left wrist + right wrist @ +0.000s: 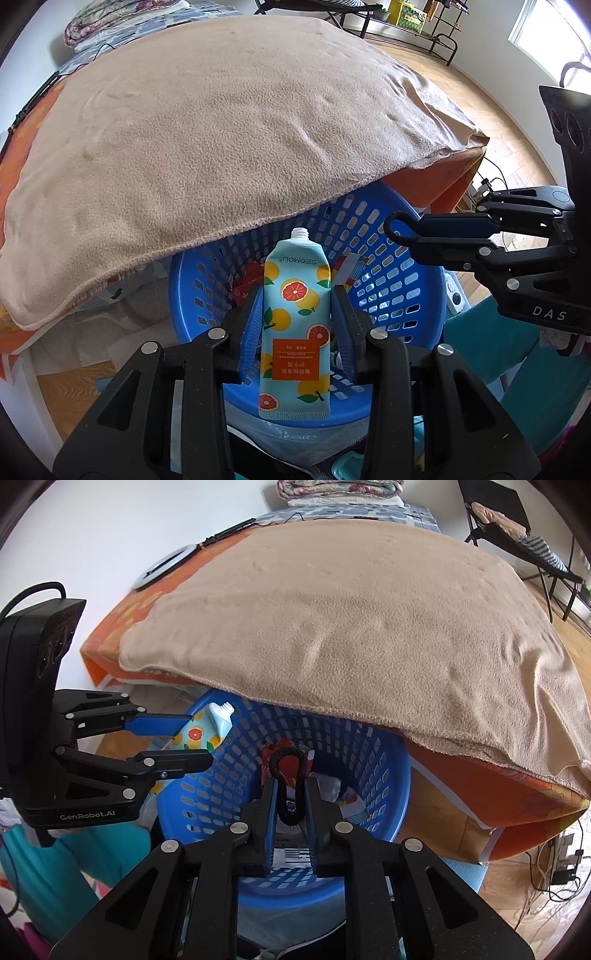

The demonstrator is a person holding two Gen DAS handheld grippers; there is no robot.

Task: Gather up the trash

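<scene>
Over the blue basket [388,266], the left gripper [297,306] is squeezing a SEOMOU hand cream tube [295,325], its open neck pointing away. The right gripper [291,805] is pinching a black loop [286,771].

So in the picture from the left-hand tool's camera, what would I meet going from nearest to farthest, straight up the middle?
Near to far: the left gripper, the hand cream tube it clamps, the blue basket behind and below the tube, the tan blanket on the bed, then the black chair frame at the far wall.

Capless citrus-print hand cream tube [294,325] over blue basket [391,295], black loop [289,786] above it
</scene>
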